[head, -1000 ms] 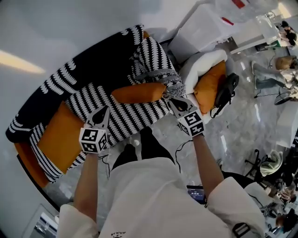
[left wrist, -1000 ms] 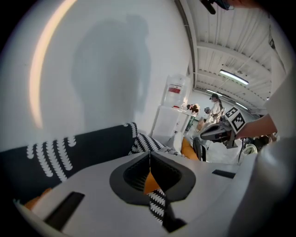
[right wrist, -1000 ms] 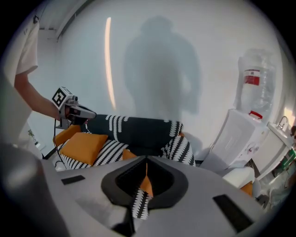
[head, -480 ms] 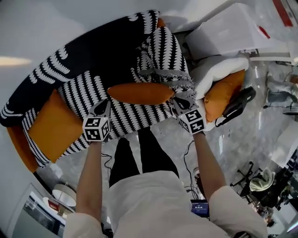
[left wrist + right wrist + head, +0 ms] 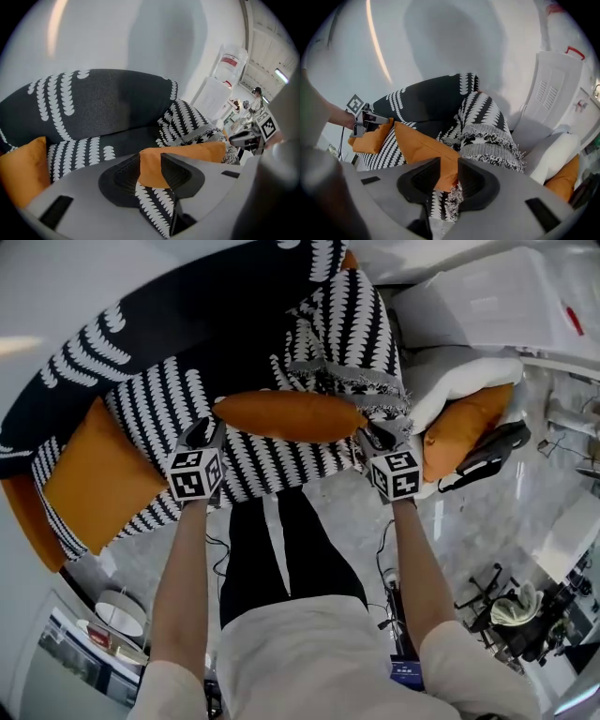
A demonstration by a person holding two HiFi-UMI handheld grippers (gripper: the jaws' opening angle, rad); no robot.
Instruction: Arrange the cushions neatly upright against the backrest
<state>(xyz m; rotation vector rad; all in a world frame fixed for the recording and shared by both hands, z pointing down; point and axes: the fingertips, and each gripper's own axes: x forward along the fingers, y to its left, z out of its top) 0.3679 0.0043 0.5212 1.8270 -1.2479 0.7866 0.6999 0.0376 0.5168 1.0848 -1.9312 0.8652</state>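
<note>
Change: left hand-held gripper and right hand-held gripper have come down toward the sofa seat since a second ago. Their jaws, pressed together then, have just been opening.
Left side: jaws spread partway, with the left end of the long orange cushion showing in the gap. The pads do not seem to press it.
Right side: jaws likewise spread, with the same cushion's right corner in the gap, unpinched.
Cushion: lies flat across the middle of the seat, near its front edge and apart from the dark backrest.
Others: a second orange cushion sits at the sofa's left end, and a fringed black-and-white cushion at its right end.
Meaning: a grasp at both ends looks about to begin. The cushion is not yet upright, so the arranging seems barely started.
</note>
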